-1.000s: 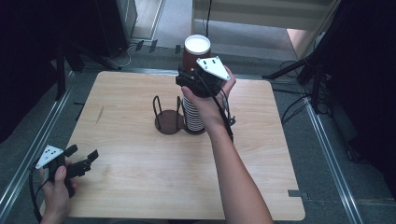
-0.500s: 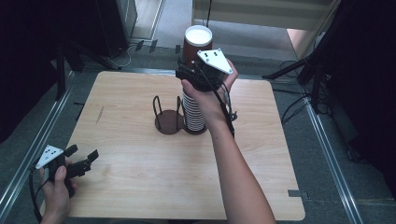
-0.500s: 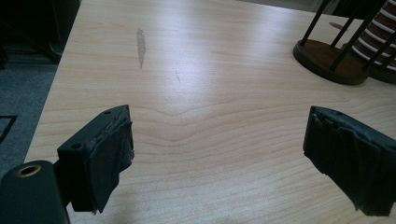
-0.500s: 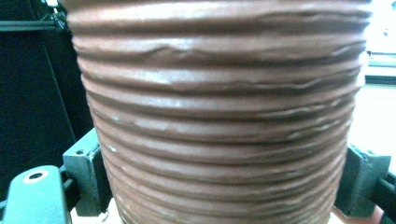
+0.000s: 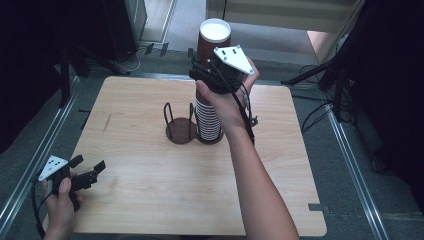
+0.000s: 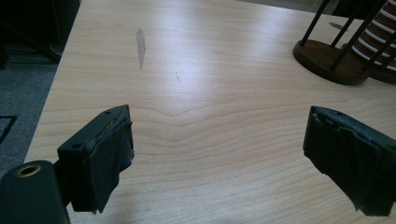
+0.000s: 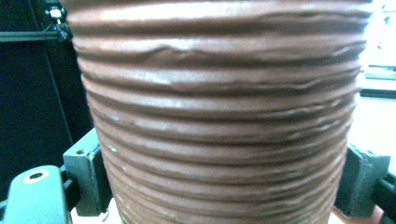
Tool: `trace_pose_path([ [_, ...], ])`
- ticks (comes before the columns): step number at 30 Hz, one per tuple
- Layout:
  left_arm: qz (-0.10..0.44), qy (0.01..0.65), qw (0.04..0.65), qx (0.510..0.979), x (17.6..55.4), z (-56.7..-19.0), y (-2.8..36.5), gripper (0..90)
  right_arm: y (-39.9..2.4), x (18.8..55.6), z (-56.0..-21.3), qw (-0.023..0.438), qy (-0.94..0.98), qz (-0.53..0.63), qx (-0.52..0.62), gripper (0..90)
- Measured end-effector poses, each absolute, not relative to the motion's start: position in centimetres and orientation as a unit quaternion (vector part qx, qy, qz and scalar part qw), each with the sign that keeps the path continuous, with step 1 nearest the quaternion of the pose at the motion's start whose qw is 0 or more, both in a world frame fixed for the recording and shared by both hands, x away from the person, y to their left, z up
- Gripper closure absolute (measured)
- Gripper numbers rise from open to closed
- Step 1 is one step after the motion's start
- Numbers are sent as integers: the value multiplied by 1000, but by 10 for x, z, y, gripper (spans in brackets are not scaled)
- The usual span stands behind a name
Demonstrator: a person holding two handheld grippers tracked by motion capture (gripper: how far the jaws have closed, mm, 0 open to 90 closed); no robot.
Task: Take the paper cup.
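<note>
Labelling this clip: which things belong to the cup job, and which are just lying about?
In the job:
right gripper
top cup
cup stack
holder

Lying about:
left gripper, open and idle
stands and cables on the floor

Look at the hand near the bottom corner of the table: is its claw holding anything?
No, the left claw is open over bare table, with nothing between its pads.
</note>
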State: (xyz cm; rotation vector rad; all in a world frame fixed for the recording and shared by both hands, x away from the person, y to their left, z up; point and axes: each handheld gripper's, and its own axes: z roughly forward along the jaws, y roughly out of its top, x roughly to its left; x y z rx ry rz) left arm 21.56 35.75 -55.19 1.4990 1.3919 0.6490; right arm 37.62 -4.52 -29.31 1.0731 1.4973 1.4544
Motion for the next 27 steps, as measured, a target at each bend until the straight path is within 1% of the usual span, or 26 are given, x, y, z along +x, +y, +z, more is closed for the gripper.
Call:
trace_pose_path([
  [14, 267, 570, 478, 613, 216, -552, 357, 91, -67, 367, -278, 405, 577, 570, 422, 131],
  [27, 266, 569, 478, 614, 216, -552, 357, 91, -91, 361, -278, 414, 565, 567, 433, 131],
])
